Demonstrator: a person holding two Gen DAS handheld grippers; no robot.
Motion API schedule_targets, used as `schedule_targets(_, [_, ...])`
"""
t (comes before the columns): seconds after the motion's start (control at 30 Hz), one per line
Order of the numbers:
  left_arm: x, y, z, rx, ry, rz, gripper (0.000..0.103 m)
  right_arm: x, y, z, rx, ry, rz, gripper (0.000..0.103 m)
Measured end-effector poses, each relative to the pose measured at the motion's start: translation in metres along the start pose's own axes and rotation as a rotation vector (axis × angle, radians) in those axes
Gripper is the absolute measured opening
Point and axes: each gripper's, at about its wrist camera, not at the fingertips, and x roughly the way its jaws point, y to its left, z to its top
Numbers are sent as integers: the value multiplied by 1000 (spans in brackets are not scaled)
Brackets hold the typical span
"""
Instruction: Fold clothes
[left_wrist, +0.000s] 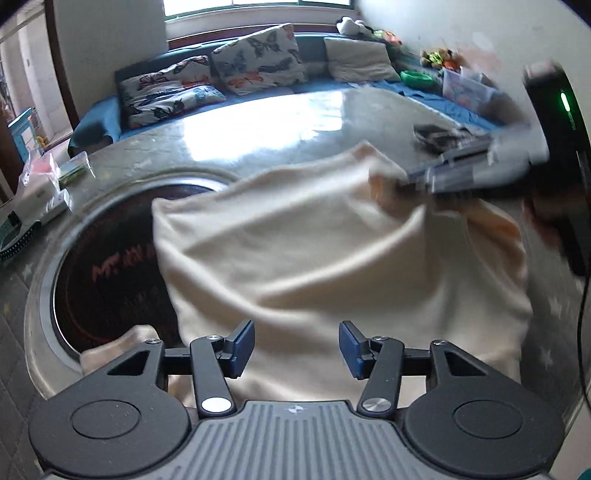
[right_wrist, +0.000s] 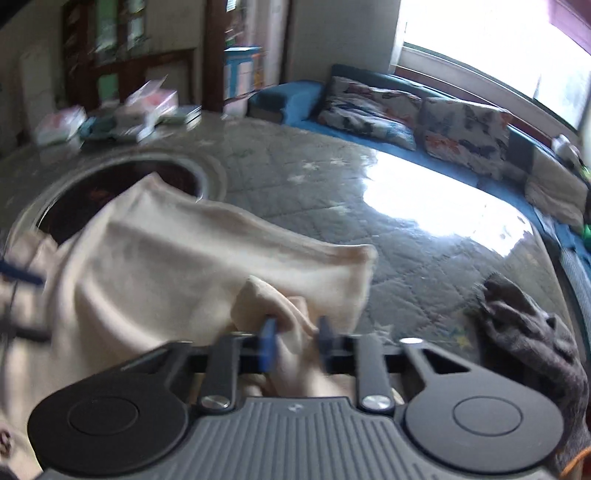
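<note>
On a glossy grey quilted tabletop (right_wrist: 424, 266) with star motifs, a cream knit garment (left_wrist: 332, 258) lies rumpled, draped partly over a round dark-red inset (left_wrist: 107, 266) ringed in metal. Closest to the left wrist camera, the left gripper (left_wrist: 296, 349) hovers above the garment's near edge, its blue-padded fingers (left_wrist: 243, 341) standing well apart with nothing between them and no cloth pinched. At the garment's right side, the right gripper (right_wrist: 295, 341) has a bunched fold of the cream fabric between its blue pads (right_wrist: 267, 345); motion blur smears the picture, but the jaws are closed on that fold. From the left wrist camera the same tool (left_wrist: 461, 166) appears as a blurred grey streak at the raised far corner of the cloth. A dark grey crumpled cloth (right_wrist: 532, 332) sits near the table's right edge, apart from the cream piece. Farther off, small boxes and packets (right_wrist: 144, 110) cluster at the table's far left. Beyond the table, a blue sofa (left_wrist: 96, 125) carries butterfly-print cushions (left_wrist: 258, 55) beneath a bright window (right_wrist: 498, 44).
</note>
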Motion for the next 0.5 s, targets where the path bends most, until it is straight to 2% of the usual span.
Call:
schedule_targets(0.13, [0,1,-15,7,7,13,54,-17,-22,-1,72,-41,-108,3])
schedule_targets(0.3, [-6,11,-25,-3,-6,30,54,-40,-64,-18,194,-23,-244,3])
schedule_targets(0.37, [-8,14,-27,-6,-11,34,54,-46,-72,-26,232,-9,-219,5])
schedule_targets(0.43, [-10,17,-30,-8,-15,39,54,-49,-71,-31,243,-5,-148,11])
schedule_targets(0.5, [-11,19,-32,-10,-19,43,54,-49,-62,-34,211,-9,-102,31])
